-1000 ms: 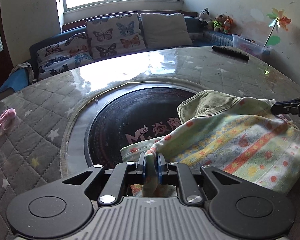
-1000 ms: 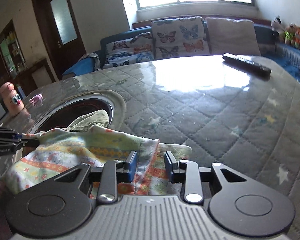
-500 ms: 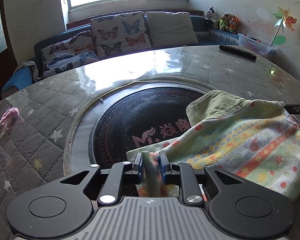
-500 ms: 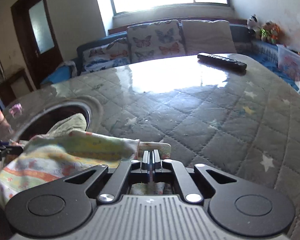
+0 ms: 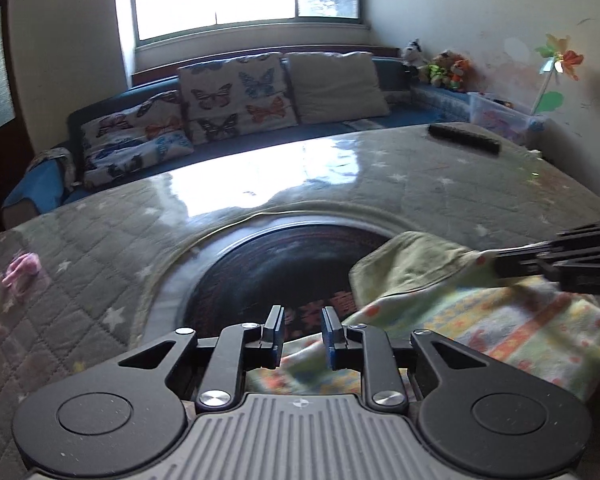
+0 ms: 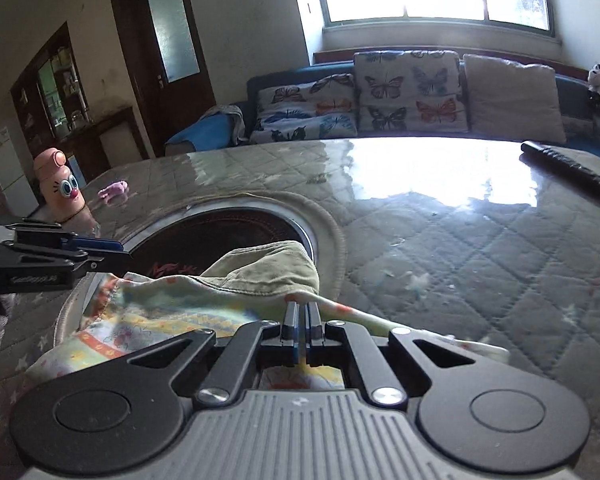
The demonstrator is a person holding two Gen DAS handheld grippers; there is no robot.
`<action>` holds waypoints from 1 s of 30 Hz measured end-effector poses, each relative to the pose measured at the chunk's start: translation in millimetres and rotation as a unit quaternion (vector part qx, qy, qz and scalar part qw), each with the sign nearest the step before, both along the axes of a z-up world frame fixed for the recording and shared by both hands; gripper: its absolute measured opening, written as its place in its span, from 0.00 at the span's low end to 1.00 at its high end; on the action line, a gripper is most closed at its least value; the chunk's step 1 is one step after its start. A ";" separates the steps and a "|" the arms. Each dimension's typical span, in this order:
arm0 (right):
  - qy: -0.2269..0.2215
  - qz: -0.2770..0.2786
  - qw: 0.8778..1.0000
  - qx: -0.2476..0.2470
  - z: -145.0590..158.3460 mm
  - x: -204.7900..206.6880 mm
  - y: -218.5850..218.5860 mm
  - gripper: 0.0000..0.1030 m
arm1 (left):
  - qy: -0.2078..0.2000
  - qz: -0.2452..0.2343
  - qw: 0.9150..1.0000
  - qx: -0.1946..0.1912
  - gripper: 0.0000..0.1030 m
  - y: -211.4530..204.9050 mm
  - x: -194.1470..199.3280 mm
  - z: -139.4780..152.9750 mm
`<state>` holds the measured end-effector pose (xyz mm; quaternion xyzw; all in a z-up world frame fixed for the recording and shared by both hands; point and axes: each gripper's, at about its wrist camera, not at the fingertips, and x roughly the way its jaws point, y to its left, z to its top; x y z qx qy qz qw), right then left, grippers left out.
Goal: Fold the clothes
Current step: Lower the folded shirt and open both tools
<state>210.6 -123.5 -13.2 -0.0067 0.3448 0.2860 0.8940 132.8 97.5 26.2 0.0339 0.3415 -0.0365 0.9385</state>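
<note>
- At the lower right of the left wrist view, the garment point(image 5: 480, 320) lies half over the dark round inset point(image 5: 284, 264) of the quilted table point(image 5: 100, 240): a striped, printed cloth with an olive lining turned up at its far edge.
- Our left gripper point(image 5: 300, 334) has its fingers parted with nothing between them; a corner of the cloth lies just below and behind the tips.
- Our right gripper point(image 6: 301, 322) is clenched on an edge of the garment at the lower middle of its own view, and the cloth looks lifted into a ridge there.
- We judge a fold is in hand, with one side held and the other free. Whether the left side has just set its corner down or is about to take one, this moment does not tell.
- To do the fold well, we should keep the right grip firm and low, carry the held edge evenly over the cloth, and match edge to edge before letting go.
- We should watch the olive lining: it bunches near the right fingers, and a crease trapped there would spoil the fold.
- The fabric looks soft and limp, so slow moves will keep it from dragging off the glossy table cover.
- The remote point(image 6: 566, 168) and pink toy point(image 6: 114, 191) sit well apart from the work.
</note>
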 end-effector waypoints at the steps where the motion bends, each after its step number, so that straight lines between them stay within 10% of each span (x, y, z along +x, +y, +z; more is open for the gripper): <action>1: 0.004 0.005 1.000 -0.001 -2.1 2.9 5.4 0.02 | 0.002 -0.010 1.000 -0.003 0.22 -6.1 2.8 -0.4; 17: 0.019 -0.007 1.000 0.005 -4.8 11.4 1.2 0.08 | 0.037 -0.062 0.997 -0.018 0.20 -56.5 51.6 -30.6; 30: -0.022 0.088 0.996 -0.007 8.4 -41.3 31.3 0.09 | 0.006 -0.088 0.996 -0.023 0.20 -58.3 -4.4 -9.0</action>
